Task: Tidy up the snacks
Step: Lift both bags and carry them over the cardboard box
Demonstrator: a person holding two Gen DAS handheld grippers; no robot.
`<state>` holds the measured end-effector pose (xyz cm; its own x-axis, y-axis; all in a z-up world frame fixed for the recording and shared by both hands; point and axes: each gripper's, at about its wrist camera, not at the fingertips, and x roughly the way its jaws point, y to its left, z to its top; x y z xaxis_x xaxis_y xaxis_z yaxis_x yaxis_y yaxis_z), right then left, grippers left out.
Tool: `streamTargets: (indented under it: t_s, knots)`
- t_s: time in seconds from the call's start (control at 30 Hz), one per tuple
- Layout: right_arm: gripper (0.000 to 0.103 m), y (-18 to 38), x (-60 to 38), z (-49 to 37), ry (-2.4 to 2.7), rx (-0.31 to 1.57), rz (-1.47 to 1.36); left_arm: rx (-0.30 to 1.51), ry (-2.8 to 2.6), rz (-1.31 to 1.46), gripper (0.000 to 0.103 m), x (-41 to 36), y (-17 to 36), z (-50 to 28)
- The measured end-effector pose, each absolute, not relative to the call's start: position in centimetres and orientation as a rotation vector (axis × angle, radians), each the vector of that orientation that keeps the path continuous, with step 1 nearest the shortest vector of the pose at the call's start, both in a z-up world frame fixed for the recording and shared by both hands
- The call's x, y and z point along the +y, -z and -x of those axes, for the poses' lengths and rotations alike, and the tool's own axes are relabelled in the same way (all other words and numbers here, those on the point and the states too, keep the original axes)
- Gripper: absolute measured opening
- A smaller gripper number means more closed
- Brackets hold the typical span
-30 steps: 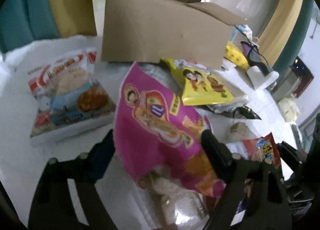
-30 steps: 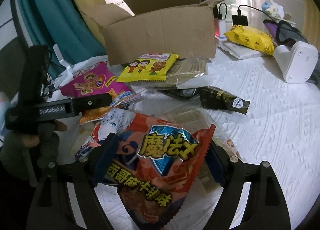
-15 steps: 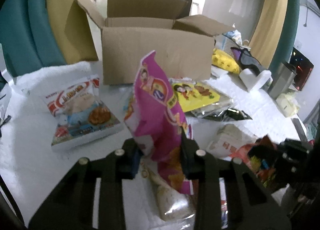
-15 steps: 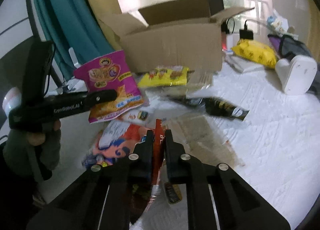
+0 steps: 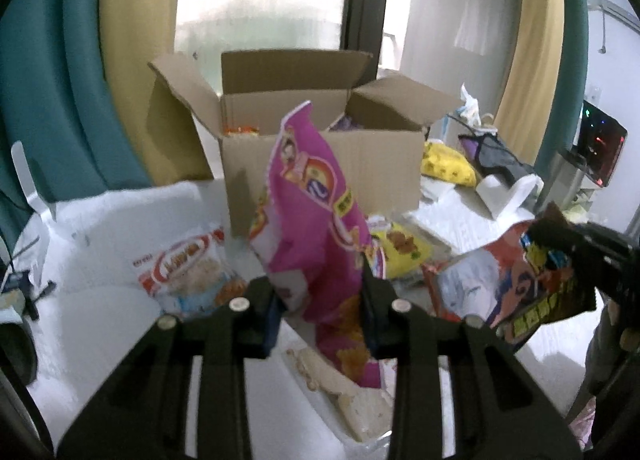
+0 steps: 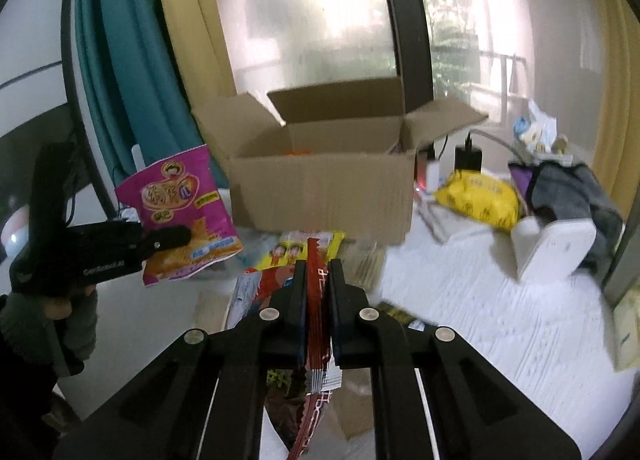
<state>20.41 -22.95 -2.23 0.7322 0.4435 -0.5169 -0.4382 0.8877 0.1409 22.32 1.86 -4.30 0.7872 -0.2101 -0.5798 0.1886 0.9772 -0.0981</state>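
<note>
My left gripper (image 5: 318, 292) is shut on a pink snack bag (image 5: 312, 215) and holds it upright above the white table, in front of the open cardboard box (image 5: 320, 163). The same bag (image 6: 180, 199) and left gripper (image 6: 176, 238) show at the left of the right wrist view. My right gripper (image 6: 318, 272) is shut on the edge of a red snack bag (image 6: 316, 300), lifted off the table; it also shows in the left wrist view (image 5: 512, 280). The box (image 6: 324, 183) stands open straight ahead.
On the table lie a white and red biscuit pack (image 5: 188, 276), a yellow cartoon snack bag (image 6: 304, 250), a yellow pack (image 6: 476, 199), a clear cracker pack (image 5: 340, 388) and a white stand (image 6: 552, 248). Curtains and a window are behind the box.
Both grippers have closed on their bags and lifted them off the table. The views have risen and now look level at the open box.
</note>
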Motion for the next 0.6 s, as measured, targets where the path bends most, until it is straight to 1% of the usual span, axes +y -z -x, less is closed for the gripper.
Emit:
streamTargets:
  t_s: [0.3, 0.6]
  knots:
    - [0.010, -0.4, -22.5, -23.2, -0.492, 0.510, 0.014, 0.588, 0.205, 0.025, 0.033, 2.3, 2.2, -23.7]
    - [0.010, -1.8, -21.8, -26.4, -0.490, 0.472, 0.015, 0.564, 0.189, 0.024, 0.033, 2.6, 1.0, -26.1]
